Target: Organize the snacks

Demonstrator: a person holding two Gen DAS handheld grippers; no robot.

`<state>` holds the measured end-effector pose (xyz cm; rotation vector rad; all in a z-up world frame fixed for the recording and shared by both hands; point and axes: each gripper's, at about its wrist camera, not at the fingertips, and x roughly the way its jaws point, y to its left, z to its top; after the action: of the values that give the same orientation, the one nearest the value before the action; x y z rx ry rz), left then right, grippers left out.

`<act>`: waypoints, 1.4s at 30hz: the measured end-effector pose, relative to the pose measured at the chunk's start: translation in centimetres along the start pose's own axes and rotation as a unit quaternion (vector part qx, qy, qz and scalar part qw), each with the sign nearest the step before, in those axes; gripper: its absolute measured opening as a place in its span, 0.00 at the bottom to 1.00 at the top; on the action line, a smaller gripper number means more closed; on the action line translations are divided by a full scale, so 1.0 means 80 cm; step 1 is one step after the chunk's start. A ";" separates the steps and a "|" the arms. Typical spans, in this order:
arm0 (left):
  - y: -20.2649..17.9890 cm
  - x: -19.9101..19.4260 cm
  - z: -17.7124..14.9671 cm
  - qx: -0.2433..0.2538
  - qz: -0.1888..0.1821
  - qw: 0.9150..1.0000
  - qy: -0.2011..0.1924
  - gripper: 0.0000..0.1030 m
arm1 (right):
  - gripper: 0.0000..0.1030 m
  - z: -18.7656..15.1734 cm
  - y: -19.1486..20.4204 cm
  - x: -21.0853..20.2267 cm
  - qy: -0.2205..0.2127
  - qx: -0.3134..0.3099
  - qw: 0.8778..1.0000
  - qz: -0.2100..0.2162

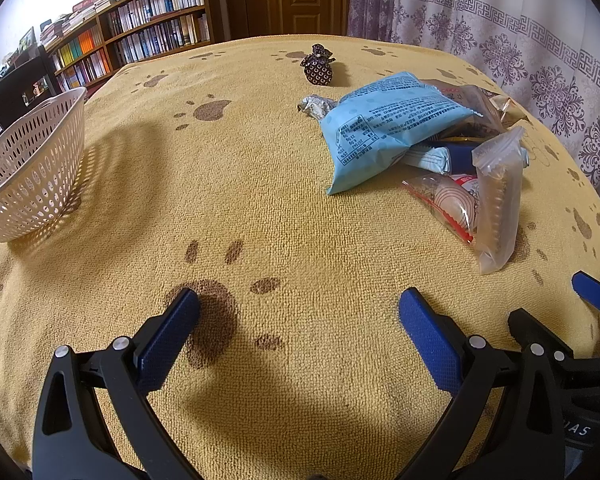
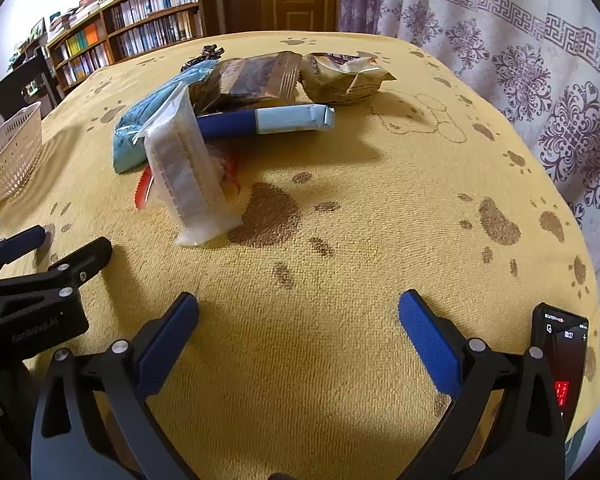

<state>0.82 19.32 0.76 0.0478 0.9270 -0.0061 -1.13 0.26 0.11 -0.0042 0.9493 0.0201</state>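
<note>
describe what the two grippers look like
Both the left gripper and the right gripper have black plastic arms with silver rivets and flat, textured blue pads on the fingers. Faint white lettering marks the black bodies. No cables or sleeves show.

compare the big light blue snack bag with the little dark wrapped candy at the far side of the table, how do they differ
The light blue snack bag is large, flat and printed with text; the dark wrapped candy is small, rounded and patterned with pale dots. The bag leans on a pile of other packets, while the candy sits alone, apart from it, farther back. Both lie on the yellow paw-print cloth, outside the white basket.
</note>
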 end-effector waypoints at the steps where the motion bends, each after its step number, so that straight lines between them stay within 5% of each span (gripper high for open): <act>1: 0.000 0.000 0.000 0.000 0.000 1.000 0.000 0.98 | 0.95 0.000 0.000 0.000 0.001 -0.002 1.000 0.001; 11: 0.010 -0.005 0.005 0.018 -0.017 1.000 0.011 0.98 | 0.95 0.013 0.000 -0.004 0.013 -0.006 0.998 0.060; 21: 0.055 -0.032 0.036 -0.010 0.011 0.999 -0.029 0.98 | 0.93 0.051 0.029 -0.010 -0.033 -0.031 0.994 0.103; 24: 0.058 -0.034 0.043 -0.012 0.015 0.999 -0.031 0.98 | 0.84 0.062 0.027 -0.005 -0.039 -0.017 0.992 0.118; 29: 0.056 -0.035 0.057 -0.010 0.012 0.999 -0.039 0.98 | 0.52 0.071 0.027 0.007 -0.034 -0.001 0.990 0.135; 34: 0.049 -0.030 0.072 -0.010 -0.009 0.999 -0.037 0.98 | 0.34 0.065 0.035 0.009 -0.040 -0.006 0.990 0.132; 42: 0.026 -0.019 0.098 -0.005 -0.058 0.998 -0.036 0.98 | 0.28 0.060 0.028 -0.018 -0.065 -0.006 0.990 0.129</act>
<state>6.22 21.00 6.77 -0.0144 0.8561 -0.1100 1.86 2.51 4.09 0.1077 0.8147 0.2619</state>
